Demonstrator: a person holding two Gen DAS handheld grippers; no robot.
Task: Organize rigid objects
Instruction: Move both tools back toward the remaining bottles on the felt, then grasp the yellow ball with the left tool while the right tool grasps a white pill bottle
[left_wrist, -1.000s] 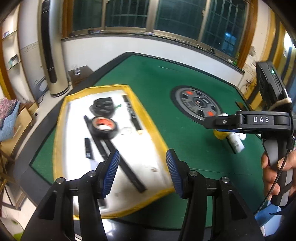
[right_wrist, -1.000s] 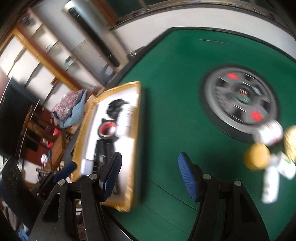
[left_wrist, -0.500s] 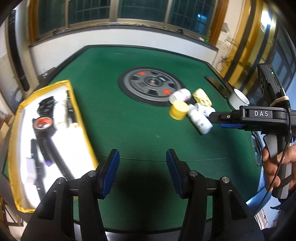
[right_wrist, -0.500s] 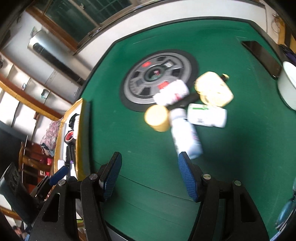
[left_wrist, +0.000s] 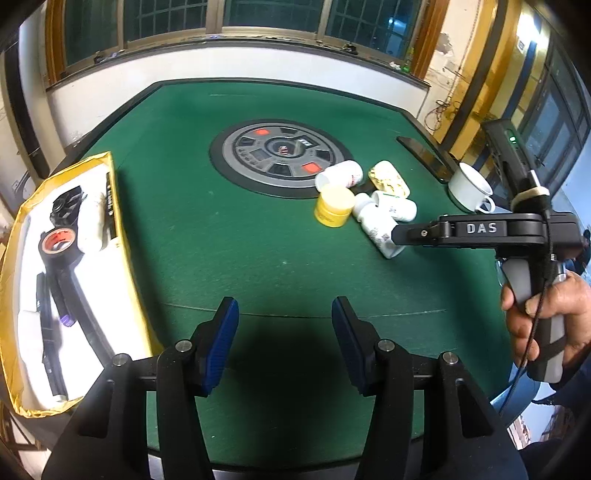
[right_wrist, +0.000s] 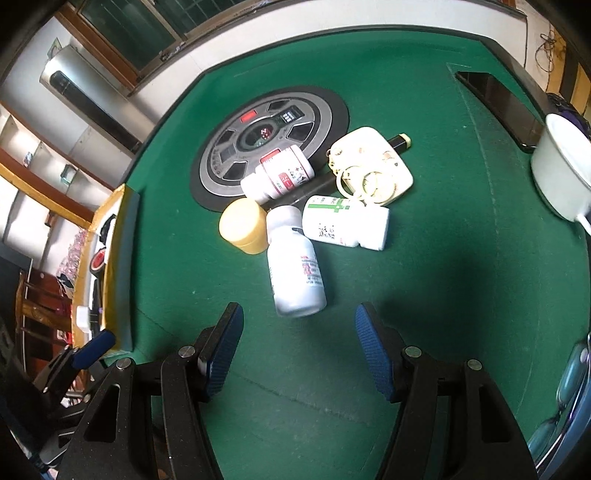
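A cluster lies right of the table's middle: a yellow jar (left_wrist: 334, 205) (right_wrist: 243, 225), a long white bottle (right_wrist: 295, 266) (left_wrist: 376, 229) on its side, a green-labelled bottle (right_wrist: 343, 221), a red-labelled bottle (right_wrist: 280, 175) and a cream case (right_wrist: 373, 171) over a black pen (right_wrist: 399, 140). My right gripper (right_wrist: 299, 347) (left_wrist: 400, 234) is open and empty, its tips just short of the long white bottle. My left gripper (left_wrist: 284, 343) is open over bare green felt, nothing between its fingers. The yellow-rimmed tray (left_wrist: 122, 236) at the left holds a tape roll (left_wrist: 57, 242) and black tools.
A round grey console (left_wrist: 280, 155) is set into the table's middle. A white mug (left_wrist: 471, 186) and a black slab (left_wrist: 424, 155) sit near the right edge. A person's hand (left_wrist: 546, 306) grips the right handle. The table's front edge runs just under both grippers.
Both views have swung from the tray toward the bottle cluster. The right gripper has come down close to the long white bottle. Neither gripper's jaws have moved.
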